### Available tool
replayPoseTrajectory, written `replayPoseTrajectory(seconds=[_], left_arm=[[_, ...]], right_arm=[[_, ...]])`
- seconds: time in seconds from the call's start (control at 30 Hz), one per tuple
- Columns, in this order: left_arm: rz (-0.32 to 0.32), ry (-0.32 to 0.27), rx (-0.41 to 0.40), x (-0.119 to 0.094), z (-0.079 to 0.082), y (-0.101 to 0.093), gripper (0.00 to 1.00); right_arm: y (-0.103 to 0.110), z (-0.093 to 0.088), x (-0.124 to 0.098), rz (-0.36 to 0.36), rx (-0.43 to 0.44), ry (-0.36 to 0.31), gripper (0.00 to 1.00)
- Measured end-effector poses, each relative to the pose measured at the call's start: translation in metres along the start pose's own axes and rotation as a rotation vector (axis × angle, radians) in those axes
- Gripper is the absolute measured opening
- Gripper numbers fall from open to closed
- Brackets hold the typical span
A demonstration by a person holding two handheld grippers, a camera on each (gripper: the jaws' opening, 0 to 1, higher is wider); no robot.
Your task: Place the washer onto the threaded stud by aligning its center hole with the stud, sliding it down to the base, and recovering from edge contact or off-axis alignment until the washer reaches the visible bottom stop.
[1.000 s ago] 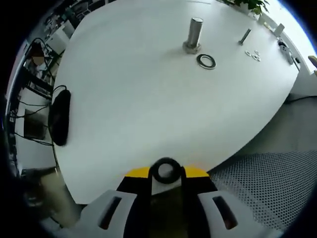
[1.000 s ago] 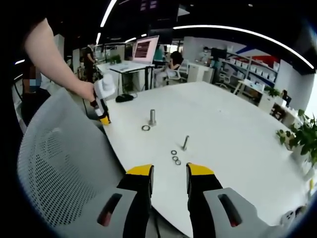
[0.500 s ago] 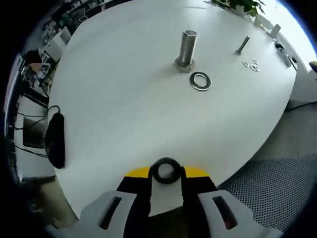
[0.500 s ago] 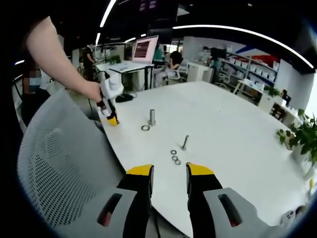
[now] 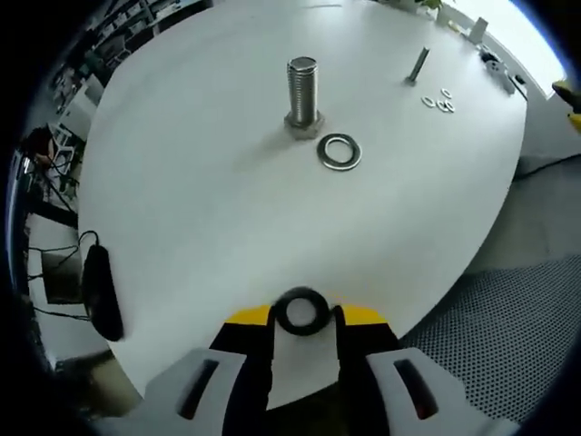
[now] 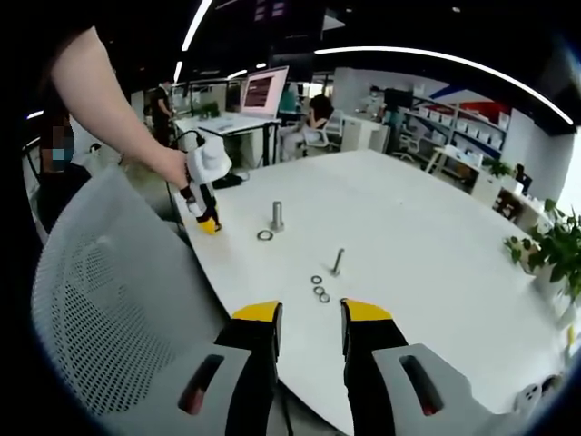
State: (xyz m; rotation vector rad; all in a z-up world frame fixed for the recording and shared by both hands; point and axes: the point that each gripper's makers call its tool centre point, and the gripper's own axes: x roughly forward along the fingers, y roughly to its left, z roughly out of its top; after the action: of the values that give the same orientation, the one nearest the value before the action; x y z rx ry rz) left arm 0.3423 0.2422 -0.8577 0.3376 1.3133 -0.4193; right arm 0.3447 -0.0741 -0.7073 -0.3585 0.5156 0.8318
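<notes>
Since a sec ago the left claw (image 6: 208,223) has come in over the desk (image 5: 209,209) edge toward the stud; in the left gripper view the threaded stud (image 5: 302,92) and washer (image 5: 339,151) now sit lower and nearer than before. Right claw (image 6: 309,318) hasn't shifted, its view is the same.

Left claw (image 5: 304,313): jaws narrow, pinching a dark ring-shaped washer (image 5: 300,312) between the yellow tips, held above the near desk edge. In the right gripper view a person's hand (image 6: 168,163) grips that tool, tips pointing down just over the desk's near-left edge, a bit short of the stud (image 6: 276,216).

Stud stands upright on its hex base, mid desk. A larger flat washer lies on the desk just beside the base, touching or nearly so, can't tell which. Farther toward the far edge: a thin bolt (image 5: 418,65) standing, w/ three small washers (image 5: 438,100) clustered next to it.

Right claw: jaws a narrow gap apart, nothing between them, off the near desk edge above a mesh chair back (image 6: 109,300).

Black mouse-like item (image 5: 101,292) at the desk's left edge.
</notes>
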Motion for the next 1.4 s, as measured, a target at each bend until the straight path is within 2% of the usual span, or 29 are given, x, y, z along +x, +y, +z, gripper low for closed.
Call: replayPoseTrajectory(seconds=[0.1, 0.2, 0.53, 0.8, 1.07, 1.2, 1.4], left_arm=[[-0.008, 0.001, 0.032, 0.0, -0.002, 0.001, 0.24], [0.003, -0.031, -0.022, -0.001, 0.0, 0.004, 0.22], [0.021, 0.001, -0.02, -0.001, 0.0, 0.002, 0.2], [0.027, -0.038, -0.054, -0.001, 0.0, 0.003, 0.2], [0.01, -0.053, -0.003, 0.003, 0.016, -0.011, 0.2], [0.008, -0.068, 0.05, 0.004, 0.025, -0.017, 0.2], [0.006, -0.095, 0.057, 0.001, 0.039, -0.016, 0.2]], right_arm=[[0.0, 0.0, 0.0, 0.001, -0.001, -0.001, 0.28], [0.0, 0.001, 0.0, 0.0, -0.002, -0.002, 0.28], [0.001, 0.0, 0.0, 0.004, -0.004, -0.002, 0.28], [0.001, 0.0, 0.0, 0.005, -0.005, -0.001, 0.28], [0.001, 0.0, 0.0, 0.006, -0.005, 0.0, 0.28], [0.0, 0.0, 0.0, 0.002, -0.001, -0.002, 0.28], [0.0, 0.0, 0.0, 0.002, -0.004, 0.0, 0.28]])
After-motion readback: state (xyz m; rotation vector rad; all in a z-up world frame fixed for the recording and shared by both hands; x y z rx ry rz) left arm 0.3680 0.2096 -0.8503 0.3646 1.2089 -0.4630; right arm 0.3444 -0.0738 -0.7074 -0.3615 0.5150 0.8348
